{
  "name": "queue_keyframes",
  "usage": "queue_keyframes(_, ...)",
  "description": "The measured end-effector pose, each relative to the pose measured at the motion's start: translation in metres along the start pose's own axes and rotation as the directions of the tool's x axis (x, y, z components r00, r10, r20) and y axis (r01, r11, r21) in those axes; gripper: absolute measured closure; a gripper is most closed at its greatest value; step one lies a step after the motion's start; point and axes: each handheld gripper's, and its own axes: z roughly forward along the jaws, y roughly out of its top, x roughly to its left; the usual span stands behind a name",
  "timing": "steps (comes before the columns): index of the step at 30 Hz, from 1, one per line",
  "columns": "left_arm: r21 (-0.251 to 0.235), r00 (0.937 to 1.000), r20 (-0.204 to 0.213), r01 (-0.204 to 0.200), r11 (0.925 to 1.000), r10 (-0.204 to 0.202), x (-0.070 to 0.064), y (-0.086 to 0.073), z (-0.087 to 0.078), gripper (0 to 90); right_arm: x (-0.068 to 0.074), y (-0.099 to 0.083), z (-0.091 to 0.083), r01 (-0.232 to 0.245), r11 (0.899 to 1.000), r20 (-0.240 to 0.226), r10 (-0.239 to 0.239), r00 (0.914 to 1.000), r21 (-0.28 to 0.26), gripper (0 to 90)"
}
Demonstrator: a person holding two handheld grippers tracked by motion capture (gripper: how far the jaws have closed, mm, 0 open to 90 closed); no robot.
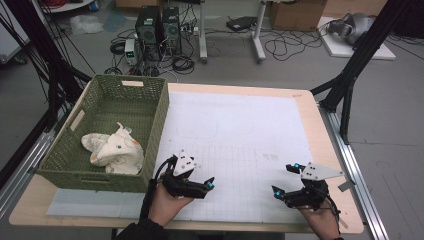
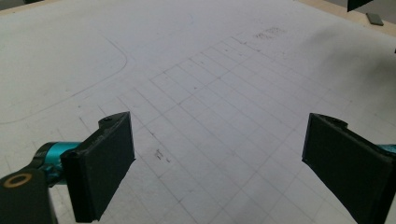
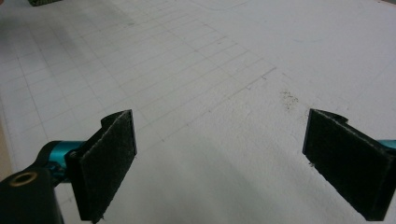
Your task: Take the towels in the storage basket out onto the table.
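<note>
In my left gripper view, the bottom edge is cutting off both of my black jaws, and the right edge is clipping the right one. A small grey flat piece (image 2: pixel 374 18) far ahead of my right jaw is too small to identify, and a dark corner (image 2: pixel 357 3) above it is being cropped by the top edge. In my right gripper view, a green scrap (image 3: pixel 39 2) far beyond my left jaw is being cut off at the top; I cannot tell what it is.
</note>
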Motion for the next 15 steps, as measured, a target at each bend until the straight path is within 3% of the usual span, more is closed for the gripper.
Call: queue_keyframes(15,0.007,0.9986,0.03,0.042,0.9991,-0.042,0.007,0.017,0.012,11.9,-0.002,0.0,-0.001,0.001,1.0,0.006,-0.001,1.0,-0.008,8.9)
